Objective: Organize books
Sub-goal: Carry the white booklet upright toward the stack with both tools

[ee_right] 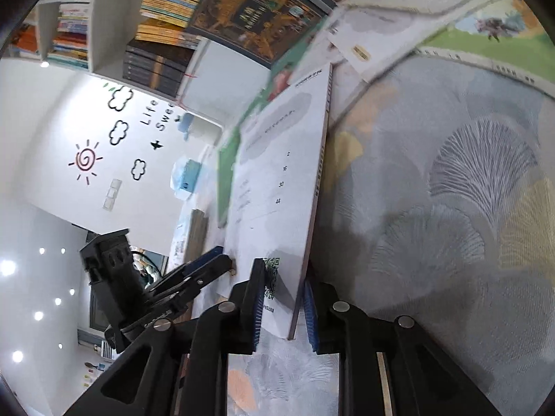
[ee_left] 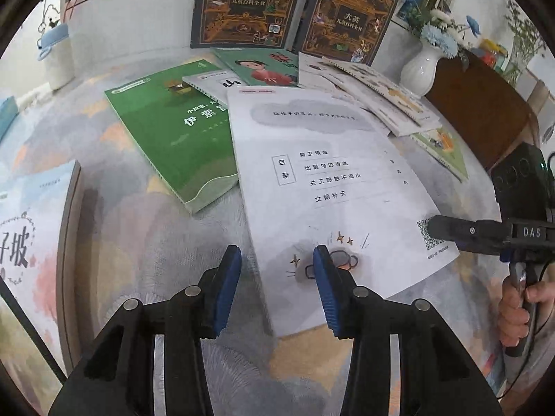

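- two dark encyclopedias upright, top centre
- one green book, left of the white book
- left gripper parted astride the white book's edge, pads apart from it
- right gripper clamped on the white book's corner, lower right

Left of your left gripper, the pale pastel-covered book with large black characters is cut off by the picture's edge. Ahead, the green paperback is partly covered by the white back-cover book. Beyond your right gripper, the far books blur unreadably.
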A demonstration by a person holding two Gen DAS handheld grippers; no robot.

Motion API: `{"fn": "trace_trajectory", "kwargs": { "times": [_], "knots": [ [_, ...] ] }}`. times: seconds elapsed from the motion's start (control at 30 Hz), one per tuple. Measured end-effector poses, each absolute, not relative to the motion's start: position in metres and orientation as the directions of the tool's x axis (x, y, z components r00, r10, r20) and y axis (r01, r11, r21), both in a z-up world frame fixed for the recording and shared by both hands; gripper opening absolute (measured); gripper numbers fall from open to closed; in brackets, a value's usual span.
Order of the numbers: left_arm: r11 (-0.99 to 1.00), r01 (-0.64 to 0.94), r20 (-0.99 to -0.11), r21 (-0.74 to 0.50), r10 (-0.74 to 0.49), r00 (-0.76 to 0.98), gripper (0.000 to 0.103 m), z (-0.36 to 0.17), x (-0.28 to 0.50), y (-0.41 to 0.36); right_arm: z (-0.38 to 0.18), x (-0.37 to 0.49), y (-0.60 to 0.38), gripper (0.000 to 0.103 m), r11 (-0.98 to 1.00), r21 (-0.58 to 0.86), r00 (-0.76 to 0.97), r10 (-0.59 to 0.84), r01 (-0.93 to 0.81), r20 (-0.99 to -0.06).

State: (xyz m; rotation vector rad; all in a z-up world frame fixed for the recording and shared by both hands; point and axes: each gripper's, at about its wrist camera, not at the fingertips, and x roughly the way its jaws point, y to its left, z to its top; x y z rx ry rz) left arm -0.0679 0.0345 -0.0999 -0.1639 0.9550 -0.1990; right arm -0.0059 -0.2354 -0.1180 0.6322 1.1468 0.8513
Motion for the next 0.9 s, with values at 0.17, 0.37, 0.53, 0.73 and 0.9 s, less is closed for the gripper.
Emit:
{"fn": "trace_trajectory", "kwargs": {
  "times": [0.17,0.37,0.53,0.73,0.9],
  "knots": [
    [0.953,0.146,-0.783,-0.265,-0.301,0.544,0.040,-0.098,-0.069,0.015,-0.068,-0.029,-0.238,0.006,0.539,0.774,0.220,0.842,-0.333,-0.492],
    [0.903,0.225,-0.734,-0.366,-0.429,0.527,0.039,-0.091,-0.072,-0.017,-0.008,-0.061,-0.247,0.005,0.652,0.653,0.284,0.757,-0.385,-0.588],
    [0.791,0.318,-0.639,-0.523,-0.611,0.468,0.037,-0.088,-0.073,-0.055,0.047,-0.098,-0.232,0.010,0.760,0.449,0.358,0.630,-0.470,-0.689],
    [0.879,0.205,-0.714,-0.430,-0.471,0.518,0.038,-0.087,-0.101,-0.007,0.047,-0.130,-0.198,0.012,0.774,0.309,0.405,0.574,-0.553,-0.712],
    [0.922,0.126,-0.711,-0.366,-0.365,0.601,0.039,-0.069,-0.131,0.049,0.041,-0.116,-0.161,0.010,0.728,0.334,0.348,0.612,-0.600,-0.710]
  ]
}}
